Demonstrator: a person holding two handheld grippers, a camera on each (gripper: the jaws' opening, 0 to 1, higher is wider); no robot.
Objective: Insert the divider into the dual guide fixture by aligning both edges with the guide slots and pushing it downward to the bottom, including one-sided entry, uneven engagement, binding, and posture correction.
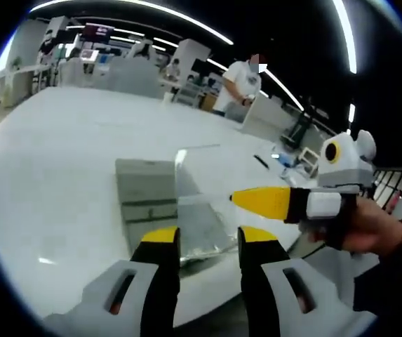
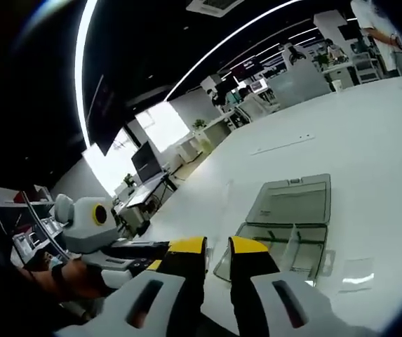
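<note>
The clear guide fixture [image 1: 186, 225] lies on the white table, with a grey panel [image 1: 144, 189] on its left side. A thin clear divider [image 1: 197, 172] stands upright in it. In the right gripper view the fixture [image 2: 288, 217] lies ahead and to the right, and the divider [image 2: 293, 242] rises as a thin clear sheet inside it. My left gripper [image 1: 209, 237] is open just short of the fixture's near edge, its jaws wide apart and holding nothing. My right gripper [image 1: 260, 200] comes in from the right, its yellow tip close to the divider's edge. Its own jaws [image 2: 218, 247] stand a narrow gap apart.
The white table [image 1: 60, 161] stretches wide to the left and far side. Small dark items [image 1: 260, 161] lie on it beyond the fixture. A person [image 1: 241, 84] stands at the far end among desks. My left gripper [image 2: 127, 256] sits to the left in the right gripper view.
</note>
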